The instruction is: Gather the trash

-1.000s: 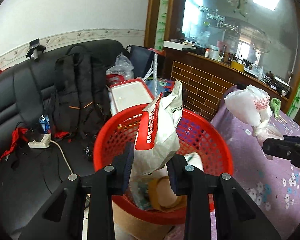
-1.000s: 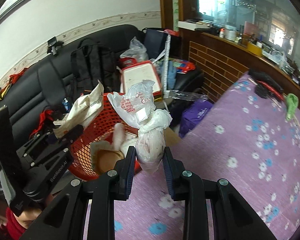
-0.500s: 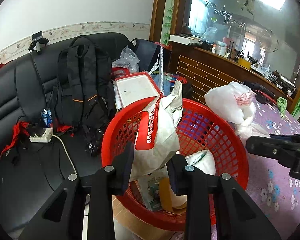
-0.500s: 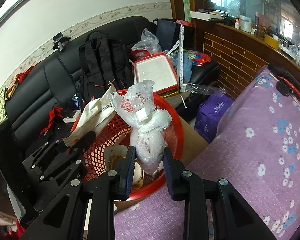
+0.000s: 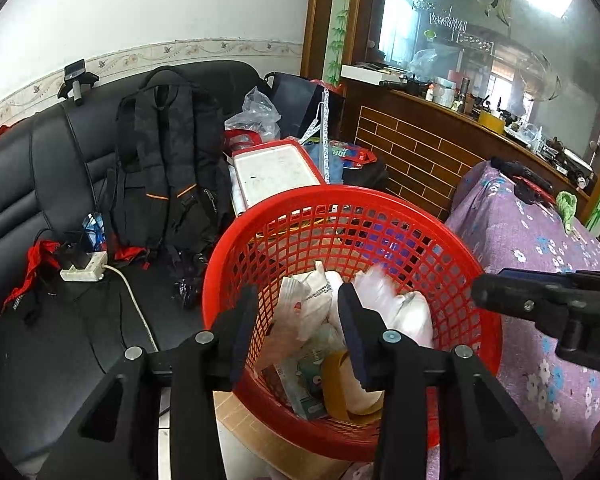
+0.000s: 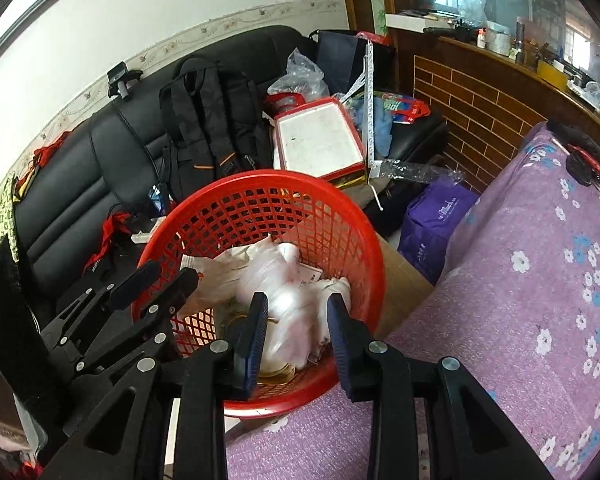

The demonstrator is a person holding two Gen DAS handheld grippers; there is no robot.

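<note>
Both bags are lying in the red basket now, so this drop looks done. The left tool is hovering over the basket's 7 o'clock rim; its jaws have just been opening, and they are standing moderately apart with nothing pressed between them. The paper bag is sitting loose below them among the other trash. The right tool is hanging over the basket's 5 o'clock rim with its jaws narrowly parted; they too have just been opening. The white plastic bag is blurred beneath them, probably falling or settling, and neither pad is touching it. Whether more trash is waiting I cannot tell; what the purple-clothed surface shows is mostly bare.

The right view is showing a purple bag on the floor at 2 o'clock from the basket, hidden in the left view. The left view is showing more of the counter clutter beyond the surface.
</note>
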